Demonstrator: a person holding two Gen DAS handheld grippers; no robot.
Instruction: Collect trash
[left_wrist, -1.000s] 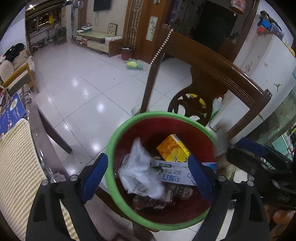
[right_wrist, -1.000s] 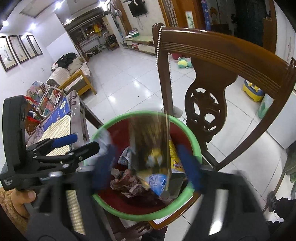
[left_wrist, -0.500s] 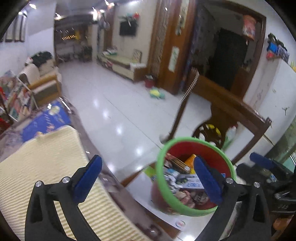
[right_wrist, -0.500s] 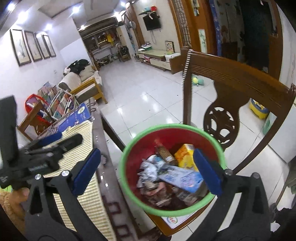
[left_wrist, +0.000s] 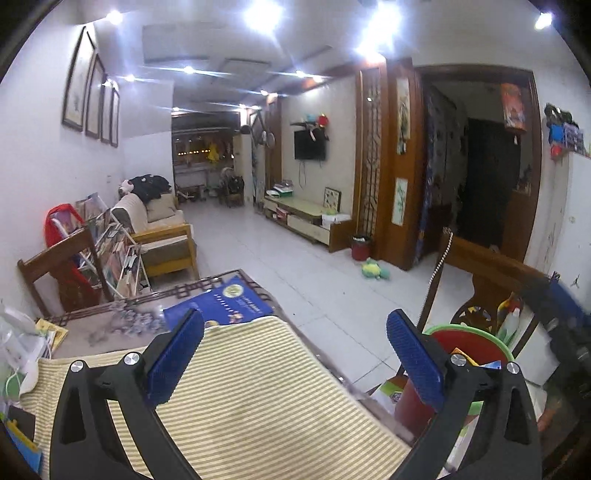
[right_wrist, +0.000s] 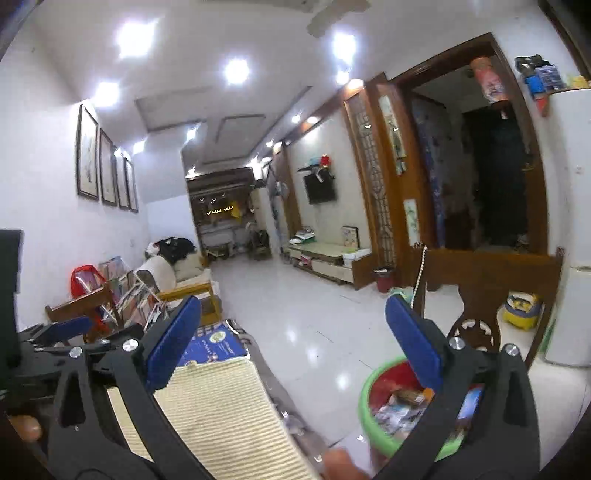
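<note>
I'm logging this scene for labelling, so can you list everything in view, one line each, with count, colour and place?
bin: one, red with green rim, holding trash, on a chair seat right of the table
mat: one, yellow-striped, on the table
book: one, blue, at the mat's far end
chair: one, dark wood, behind the bin
beads: one white string, hanging on the chair post
sofa: one, beige with wood frame, left wall
TV: one, black, far wall
plush toy: one, green and yellow, on the floor
pictures: four, dark frames, left wall
left gripper: blue pads, open, over the mat
right gripper: blue pads, open, empty
</note>
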